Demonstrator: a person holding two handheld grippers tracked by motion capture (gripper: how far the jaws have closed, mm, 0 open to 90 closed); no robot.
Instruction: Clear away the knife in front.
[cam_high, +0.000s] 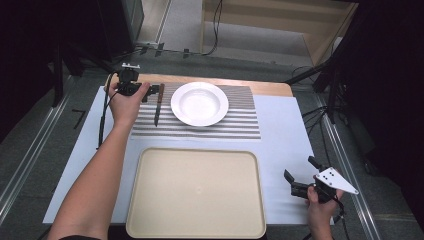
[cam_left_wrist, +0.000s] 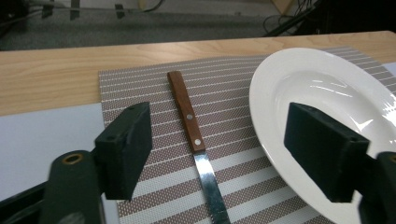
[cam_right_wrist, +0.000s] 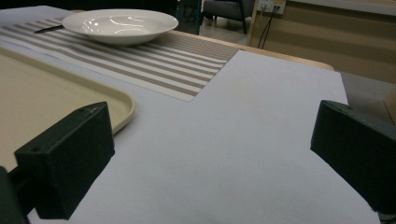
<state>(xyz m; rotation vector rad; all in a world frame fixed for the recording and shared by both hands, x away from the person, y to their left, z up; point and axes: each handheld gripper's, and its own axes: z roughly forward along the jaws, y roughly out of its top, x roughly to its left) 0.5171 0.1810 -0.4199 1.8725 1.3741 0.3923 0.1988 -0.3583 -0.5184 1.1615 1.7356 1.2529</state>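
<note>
On the table, the left gripper (cam_high: 150, 92), jaws wide apart and holding nothing, hovers at ten o'clock over the wood-handled knife (cam_left_wrist: 192, 129) lying on the striped placemat (cam_high: 240, 120) beside the white plate (cam_high: 199, 103), while the right gripper (cam_high: 300, 175) gapes empty at four o'clock near the beige tray (cam_high: 195, 195).

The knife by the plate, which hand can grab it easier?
Probably the left. The left gripper is open right over the knife on the striped mat, jaws either side of it. The right gripper sits open far off, beyond the tray.
</note>
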